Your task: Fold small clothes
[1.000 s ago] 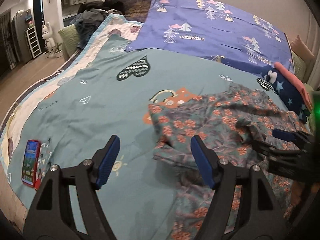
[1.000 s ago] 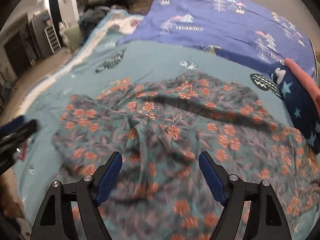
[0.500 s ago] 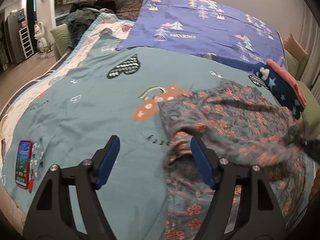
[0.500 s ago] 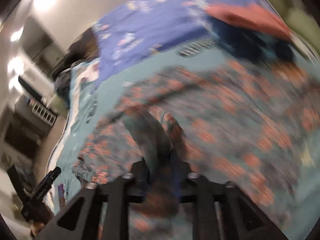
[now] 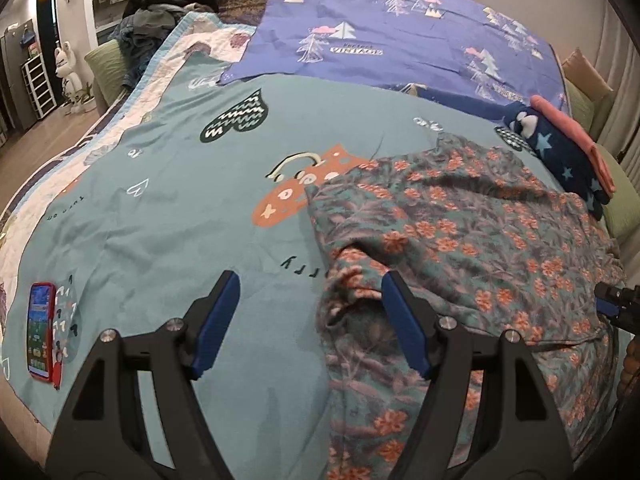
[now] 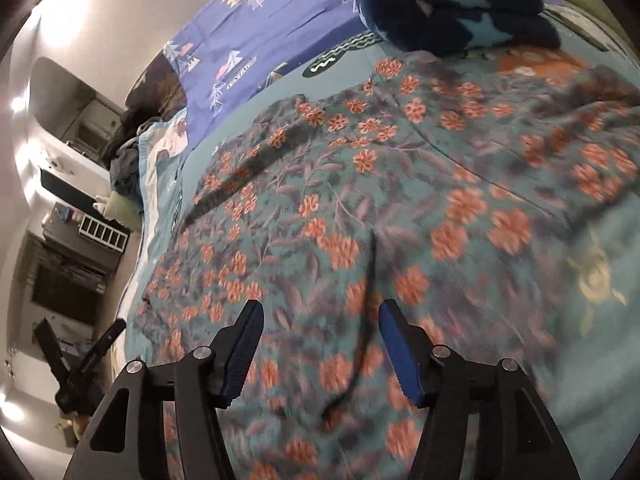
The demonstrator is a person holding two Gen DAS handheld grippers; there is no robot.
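A teal floral garment [image 5: 460, 232] lies spread and rumpled on the right side of the bed's teal duvet [image 5: 180, 200]. My left gripper [image 5: 310, 292] hangs open above the duvet. Its right finger is over the garment's bunched left edge and nothing is between its pads. In the right wrist view the floral garment [image 6: 340, 184] fills the frame. My right gripper [image 6: 320, 316] hovers over it with its jaws opening; fabric lies below the gap and the pads do not press on it. The right gripper's tip [image 5: 616, 304] shows at the garment's right edge.
A folded navy star garment [image 5: 560, 152] with a pink one [image 5: 572, 136] on top sits at the far right. A phone in a red case [image 5: 40, 328] lies near the bed's left front corner. A purple tree-print sheet [image 5: 400, 36] covers the far end. Dark clothes [image 5: 160, 12] are heaped at the far left.
The right gripper closed on a fold of the floral garment, swung right while rolling, and now stands apart from the cloth. The garment has shifted right and spread. The left gripper barely moved.
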